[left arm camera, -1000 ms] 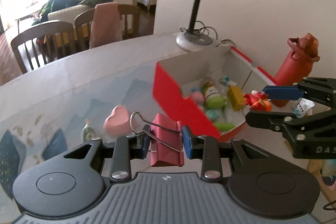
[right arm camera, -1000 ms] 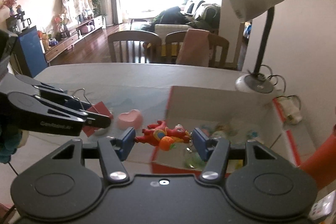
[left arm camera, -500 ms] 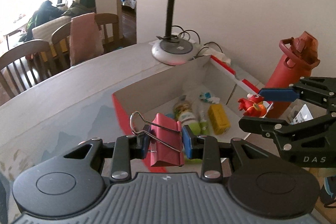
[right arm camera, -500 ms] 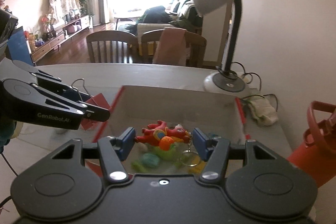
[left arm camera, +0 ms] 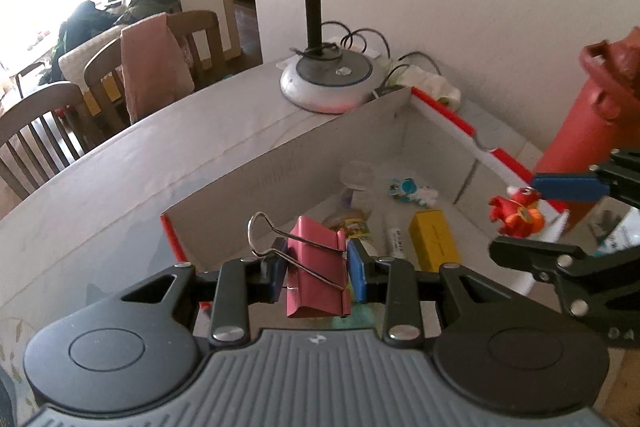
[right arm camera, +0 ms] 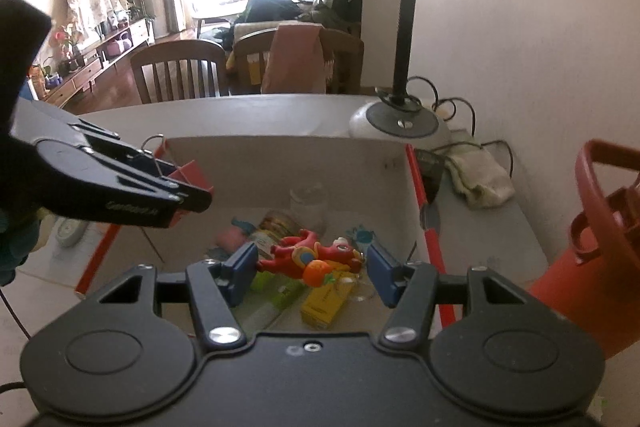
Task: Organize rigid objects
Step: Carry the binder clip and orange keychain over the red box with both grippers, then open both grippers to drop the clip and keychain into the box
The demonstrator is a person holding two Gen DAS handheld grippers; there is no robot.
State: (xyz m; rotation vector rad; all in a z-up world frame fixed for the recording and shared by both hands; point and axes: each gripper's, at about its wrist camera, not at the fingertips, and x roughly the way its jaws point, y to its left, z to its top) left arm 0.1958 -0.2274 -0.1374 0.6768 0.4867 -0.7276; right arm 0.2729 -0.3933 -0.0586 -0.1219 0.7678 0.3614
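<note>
Tabletop (left arm camera: pixel 132 163), pale and smooth, is stretching out ahead of me toward wooden chairs (right arm camera: pixel 180 71), one of them draped with a pink cloth (left arm camera: pixel 154 63). Beyond them a bright window is washing out a living room with a sofa heaped with clothes. A white wall is closing off the right side, and a desk lamp (right arm camera: pixel 400 119) is standing at the table's far end with its cord coiled beside the base.

I am holding my left gripper (left arm camera: pixel 316 267) clenched on a pink binder clip (left arm camera: pixel 316 275), its wire handle pointing up and left, over the near left part of the open cardboard box (right arm camera: pixel 280 155) with red edges. I am holding my right gripper (right arm camera: pixel 310 265) over the same box, its blue pads pinching a red toy figure (right arm camera: pixel 310 259) with an orange ball on it.

Inside the box a yellow packet (left arm camera: pixel 434 241), a small jar and other bits are lying on the floor. A red bottle (right arm camera: pixel 584 255) is standing just to the right of the box, and a crumpled white cloth (right arm camera: pixel 478 179) is lying near the lamp.
</note>
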